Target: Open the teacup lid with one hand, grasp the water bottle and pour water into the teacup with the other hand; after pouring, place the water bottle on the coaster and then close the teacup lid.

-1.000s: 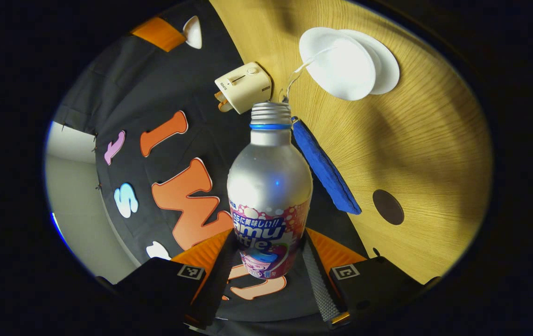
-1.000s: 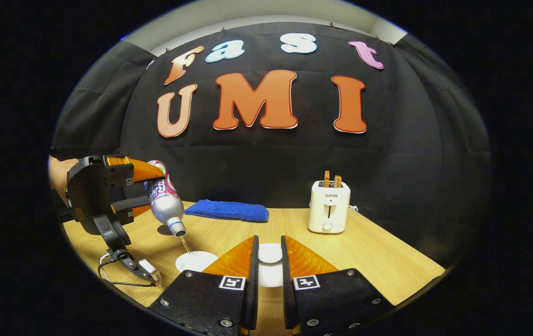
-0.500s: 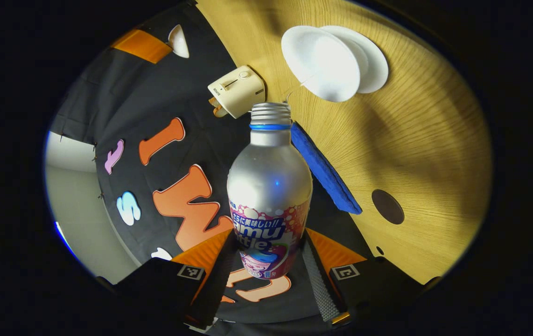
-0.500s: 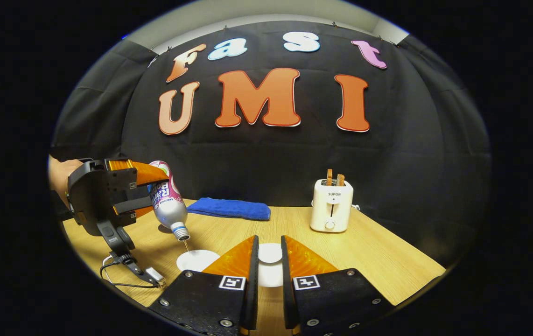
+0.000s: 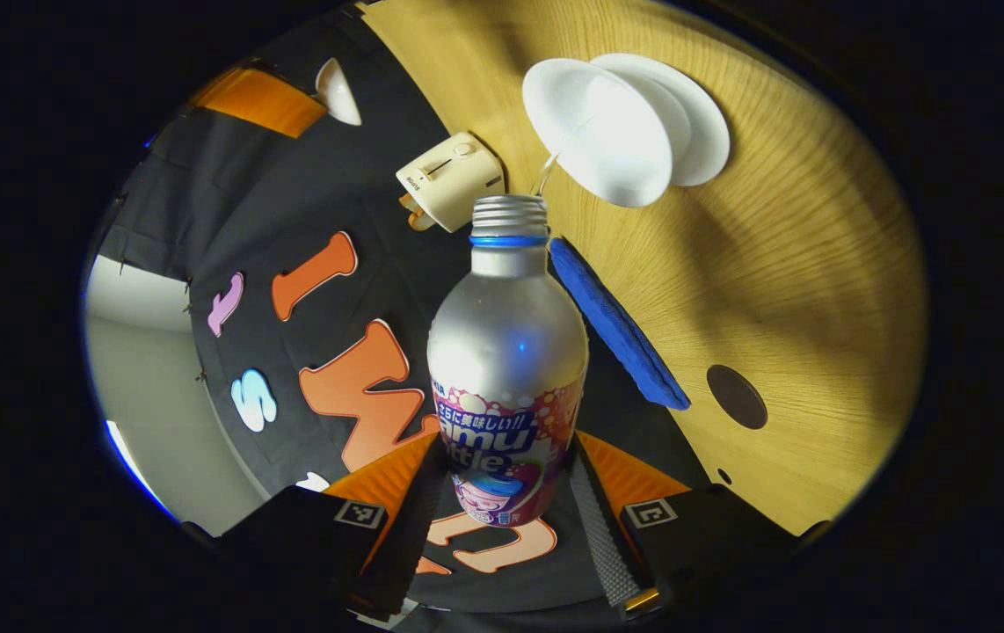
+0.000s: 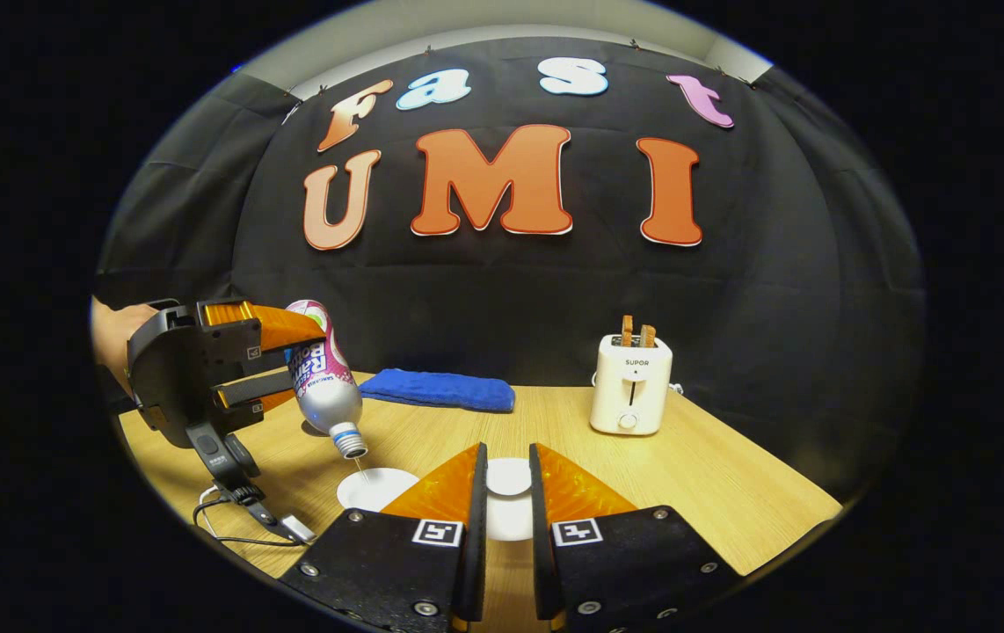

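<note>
Teacup lid (image 6: 508, 479) mostly hidden between right gripper's (image 6: 507, 492) fingers; teacup's (image 6: 376, 489) near right rim behind one finger.

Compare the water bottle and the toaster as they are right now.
The water bottle hangs tipped, neck down, in the left gripper; the toaster stands upright on the table. The bottle is silver with a printed label; the toaster is plain cream. The bottle's mouth is open, a thin stream falling; the toaster holds two slices.

Both grippers closed, left one tipped over.

My left gripper (image 6: 278, 360) is at the far left, tilted downward, both fingers pressing on the bottle (image 5: 506, 352). My right gripper (image 6: 506, 488) sits level, fingers clamping the lid (image 6: 509, 476).
</note>
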The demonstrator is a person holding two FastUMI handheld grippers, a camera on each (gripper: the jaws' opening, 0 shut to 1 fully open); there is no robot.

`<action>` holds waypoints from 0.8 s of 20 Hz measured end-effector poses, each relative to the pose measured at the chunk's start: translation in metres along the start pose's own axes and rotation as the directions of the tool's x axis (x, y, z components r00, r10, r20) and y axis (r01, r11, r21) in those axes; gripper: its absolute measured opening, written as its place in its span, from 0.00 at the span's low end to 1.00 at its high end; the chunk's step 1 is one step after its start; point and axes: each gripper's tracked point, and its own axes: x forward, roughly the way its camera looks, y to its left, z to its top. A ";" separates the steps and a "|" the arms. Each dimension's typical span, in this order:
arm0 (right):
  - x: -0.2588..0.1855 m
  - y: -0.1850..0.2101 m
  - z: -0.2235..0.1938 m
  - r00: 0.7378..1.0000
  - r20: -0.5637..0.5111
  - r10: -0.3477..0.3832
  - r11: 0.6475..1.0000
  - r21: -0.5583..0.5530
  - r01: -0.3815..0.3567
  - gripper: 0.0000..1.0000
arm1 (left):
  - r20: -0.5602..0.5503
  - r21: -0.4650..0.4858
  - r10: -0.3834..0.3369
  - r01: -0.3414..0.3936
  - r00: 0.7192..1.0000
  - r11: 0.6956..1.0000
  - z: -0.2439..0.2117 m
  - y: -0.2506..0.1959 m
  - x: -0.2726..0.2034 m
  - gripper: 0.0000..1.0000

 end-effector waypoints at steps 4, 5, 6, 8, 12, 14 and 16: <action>0.002 0.004 -0.003 1.000 -0.011 0.005 1.000 -0.005 -0.005 0.23 | -0.010 -0.042 0.018 -0.019 1.000 0.999 -0.005 -0.002 -0.003 0.84; 0.002 0.005 -0.004 1.000 -0.011 0.007 1.000 -0.005 -0.007 0.23 | -0.014 -0.056 0.024 -0.025 1.000 0.998 -0.006 -0.001 -0.005 0.84; 0.003 0.007 -0.003 1.000 -0.012 0.013 1.000 -0.004 -0.013 0.23 | -0.016 -0.070 0.039 -0.040 0.999 0.997 -0.006 0.002 -0.006 0.86; 0.004 0.012 -0.003 1.000 -0.016 0.020 1.000 -0.005 -0.020 0.23 | -0.017 -0.106 0.080 -0.081 0.997 0.991 -0.008 0.012 -0.008 0.86; 0.008 0.019 -0.004 0.999 -0.021 0.031 1.000 0.001 -0.031 0.23 | -0.019 -0.216 0.174 -0.174 0.985 0.961 -0.019 0.036 -0.016 0.83; 0.010 0.022 -0.004 0.999 -0.023 0.038 0.999 0.004 -0.038 0.23 | -0.030 -0.289 0.218 -0.218 0.975 0.932 -0.025 0.046 -0.020 0.87; 0.013 0.026 -0.002 0.999 -0.023 0.043 0.999 0.003 -0.043 0.23 | -0.064 -0.354 0.263 -0.268 0.963 0.896 -0.038 0.055 -0.027 0.86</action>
